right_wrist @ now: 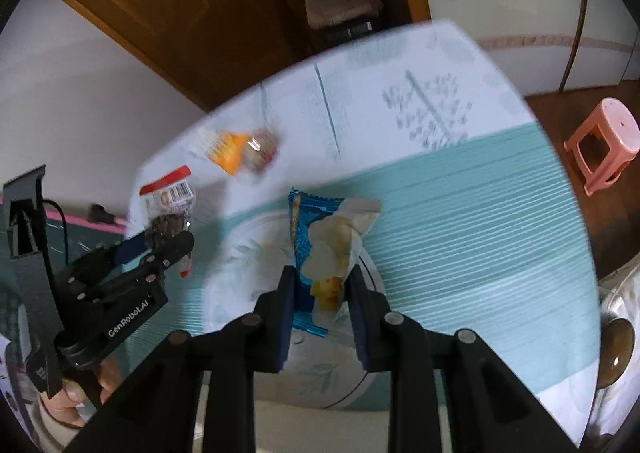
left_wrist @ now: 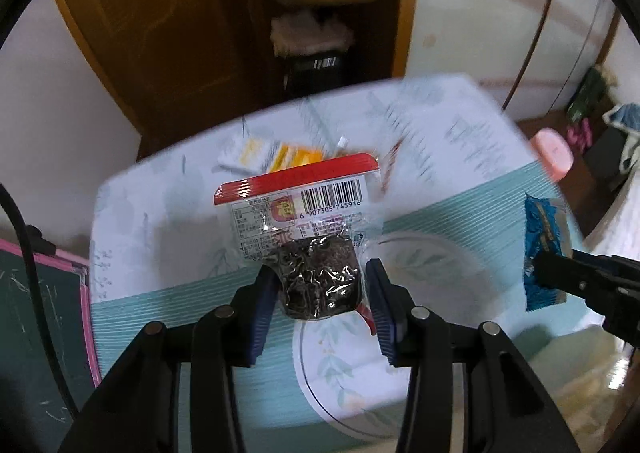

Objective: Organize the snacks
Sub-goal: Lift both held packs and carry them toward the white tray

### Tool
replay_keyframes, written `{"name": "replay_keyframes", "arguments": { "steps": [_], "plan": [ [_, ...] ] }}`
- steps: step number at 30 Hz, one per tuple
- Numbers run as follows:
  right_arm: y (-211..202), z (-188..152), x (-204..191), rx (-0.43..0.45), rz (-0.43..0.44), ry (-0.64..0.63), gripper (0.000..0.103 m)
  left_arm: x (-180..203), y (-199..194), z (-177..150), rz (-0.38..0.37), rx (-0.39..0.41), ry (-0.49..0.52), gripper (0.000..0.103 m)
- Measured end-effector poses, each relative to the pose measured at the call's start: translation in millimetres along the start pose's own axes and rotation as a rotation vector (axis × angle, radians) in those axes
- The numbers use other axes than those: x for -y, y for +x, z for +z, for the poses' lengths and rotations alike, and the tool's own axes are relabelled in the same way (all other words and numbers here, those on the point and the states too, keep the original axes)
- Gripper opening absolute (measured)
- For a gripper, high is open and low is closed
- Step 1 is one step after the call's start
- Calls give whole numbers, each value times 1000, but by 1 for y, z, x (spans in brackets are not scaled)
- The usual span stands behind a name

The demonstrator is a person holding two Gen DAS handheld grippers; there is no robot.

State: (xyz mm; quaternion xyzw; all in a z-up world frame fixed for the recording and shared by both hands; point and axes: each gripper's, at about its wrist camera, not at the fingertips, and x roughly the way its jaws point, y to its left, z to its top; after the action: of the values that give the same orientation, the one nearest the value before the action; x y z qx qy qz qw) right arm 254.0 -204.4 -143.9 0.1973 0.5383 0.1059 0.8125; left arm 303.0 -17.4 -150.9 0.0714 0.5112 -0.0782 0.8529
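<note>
My left gripper (left_wrist: 320,285) is shut on a clear snack pack with a red top, a barcode and dark pieces inside (left_wrist: 308,237), held above a white floral plate (left_wrist: 432,293). The same pack shows in the right wrist view (right_wrist: 170,209), in the left gripper (right_wrist: 176,245). My right gripper (right_wrist: 320,293) is shut on a blue and white snack packet (right_wrist: 324,241), held over the plate (right_wrist: 240,253). That packet shows at the right of the left wrist view (left_wrist: 546,249).
Several orange and yellow snack packets (left_wrist: 276,157) lie at the far side of the table (left_wrist: 440,125); they also show in the right wrist view (right_wrist: 240,149). A pink stool (right_wrist: 604,141) stands right of the table. A pink-edged board (left_wrist: 44,317) is at the left.
</note>
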Motion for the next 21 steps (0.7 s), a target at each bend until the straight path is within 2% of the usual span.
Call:
{"name": "replay_keyframes", "arguments": {
  "steps": [4,8,14,16,21],
  "plan": [
    [-66,-21,-21,143,64,-36,25,9,-76,-12,-64,128,-4,42],
    [-123,-54,-47,278,109,-86,25,17,-155,-42,-140,242,-20,43],
    [-197,-118,-70,429,134,-190,25,20,-240,-91,-243,352,-80,43],
    [-215,-139,-76,471,112,-230,25,24,-261,-108,-257,385,-86,43],
    [-240,-183,-84,548,48,-311,25,36,-294,-156,-212,454,-64,43]
  ]
}}
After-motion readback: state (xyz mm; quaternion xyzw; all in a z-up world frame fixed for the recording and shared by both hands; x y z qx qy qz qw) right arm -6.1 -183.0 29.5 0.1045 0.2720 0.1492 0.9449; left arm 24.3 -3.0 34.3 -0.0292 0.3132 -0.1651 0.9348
